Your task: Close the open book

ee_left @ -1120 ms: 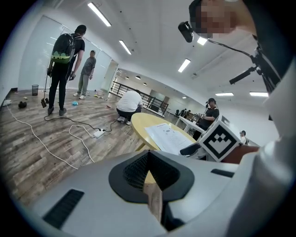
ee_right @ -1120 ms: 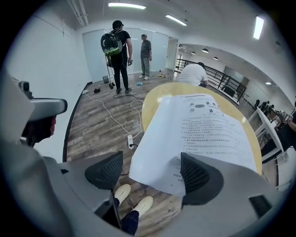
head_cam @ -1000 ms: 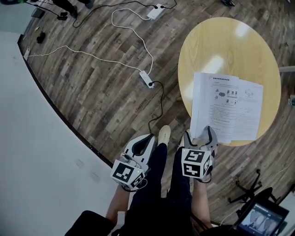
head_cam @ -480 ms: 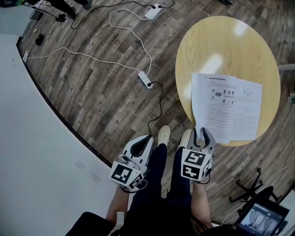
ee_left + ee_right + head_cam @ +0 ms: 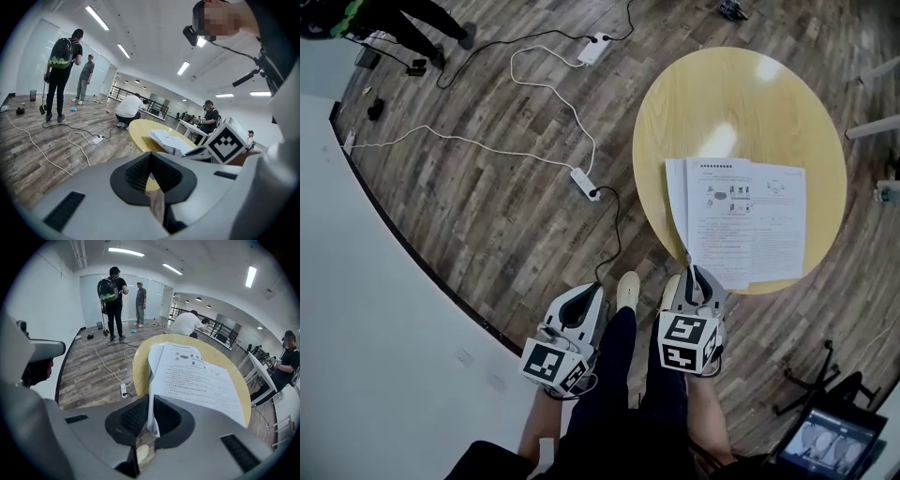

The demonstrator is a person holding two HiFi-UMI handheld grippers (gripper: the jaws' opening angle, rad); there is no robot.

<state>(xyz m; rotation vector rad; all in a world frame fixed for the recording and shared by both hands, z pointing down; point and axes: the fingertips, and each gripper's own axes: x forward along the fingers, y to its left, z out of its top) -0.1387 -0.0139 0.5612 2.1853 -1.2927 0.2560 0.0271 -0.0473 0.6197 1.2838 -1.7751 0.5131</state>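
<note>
Nearest, at about 6 o'clock, the left gripper (image 5: pixel 587 292) hangs over the floor with its jaws together and nothing between them. Just beside it, toward 5 o'clock, the right gripper (image 5: pixel 693 274) is closing its jaws. The near left corner of the top leaves is pinched between them, its edge curling upward.

The book (image 5: pixel 748 217) lies open at 1 o'clock on the near half of the round table (image 5: pixel 741 94), its near edge at the table's rim. It looks light and floppy. The paper is thin and bends easily, and it would probably tear or slip out under a hard pull. Holding several leaves close to the corner and turning them gently seems safest.

Spine and cover are hidden under the pages. How many leaves are pinched cannot be told, and the print is too small to read.
</note>
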